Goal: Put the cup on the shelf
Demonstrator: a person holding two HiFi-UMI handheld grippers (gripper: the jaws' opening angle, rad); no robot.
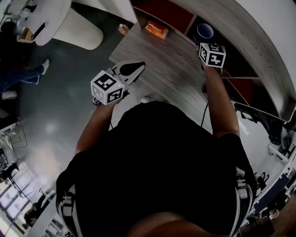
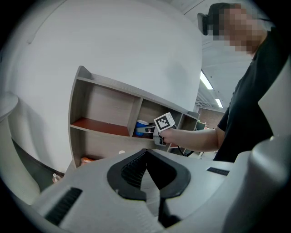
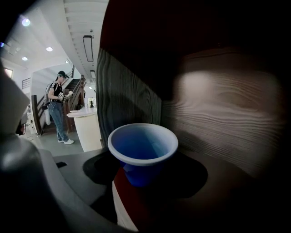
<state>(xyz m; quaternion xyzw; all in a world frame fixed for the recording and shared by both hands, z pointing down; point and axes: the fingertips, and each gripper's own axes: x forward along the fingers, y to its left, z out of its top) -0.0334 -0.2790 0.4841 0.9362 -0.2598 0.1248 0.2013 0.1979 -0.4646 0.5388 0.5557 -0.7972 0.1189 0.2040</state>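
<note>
Blue plastic cup (image 3: 143,152): looks light, thin-walled and smooth. The walls would likely flex under a hard squeeze, so it is best taken low on the tapered body, below the rim. It stands upright inside a shelf (image 1: 163,11) compartment, upper right of the head view, just over the red shelf board (image 3: 145,207); contact with the board is unclear.

Right claw (image 3: 145,172) pinches the cup's lower body from both sides, arm stretched forward, tipped slightly down. Left claw (image 2: 146,154) is pressed together and empty, held back at the table (image 1: 157,62) edge.

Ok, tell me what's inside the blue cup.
The blue cup looks empty in the right gripper view: only its bare blue inner wall shows. The nearest stretch of that wall, just under the rim, is hidden.
</note>
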